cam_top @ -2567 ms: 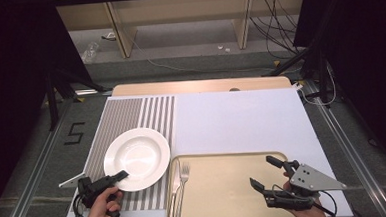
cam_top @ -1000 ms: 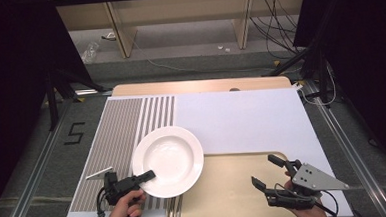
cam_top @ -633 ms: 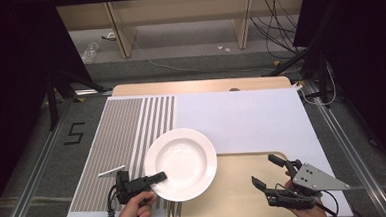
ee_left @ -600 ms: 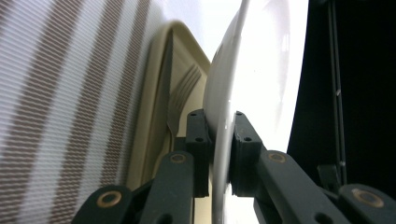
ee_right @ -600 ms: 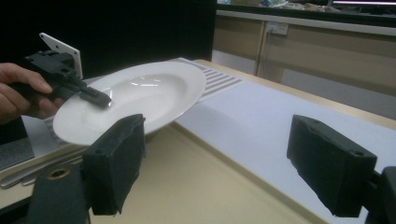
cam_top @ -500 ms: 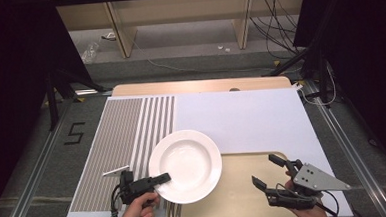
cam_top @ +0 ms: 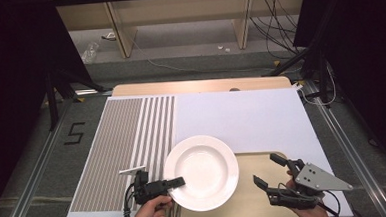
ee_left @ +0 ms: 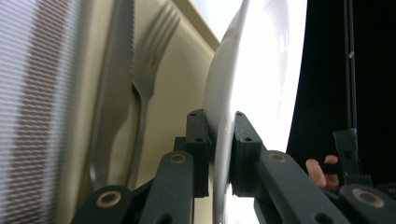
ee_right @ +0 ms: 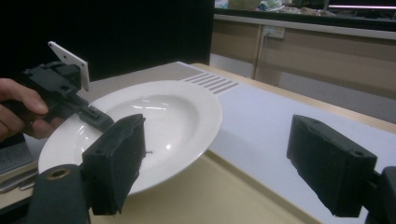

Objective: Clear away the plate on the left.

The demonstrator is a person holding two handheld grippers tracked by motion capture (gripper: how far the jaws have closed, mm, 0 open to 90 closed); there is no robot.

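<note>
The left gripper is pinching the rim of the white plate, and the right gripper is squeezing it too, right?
Not quite. The left gripper does pinch the rim of the white plate, but the right gripper is not squeezing it. The right gripper view shows its jaws wide open with nothing between them, apart from the plate.

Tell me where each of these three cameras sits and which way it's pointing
High view: above the person's side, looking forward and down on the table; both hands, left gripper, right gripper.
Left gripper view: on the left gripper, looking along jaws clamped on the white plate rim, fork beyond.
Right gripper view: on the right gripper, facing across the table through open jaws.
Shared: the plate shows in all three views.
</note>
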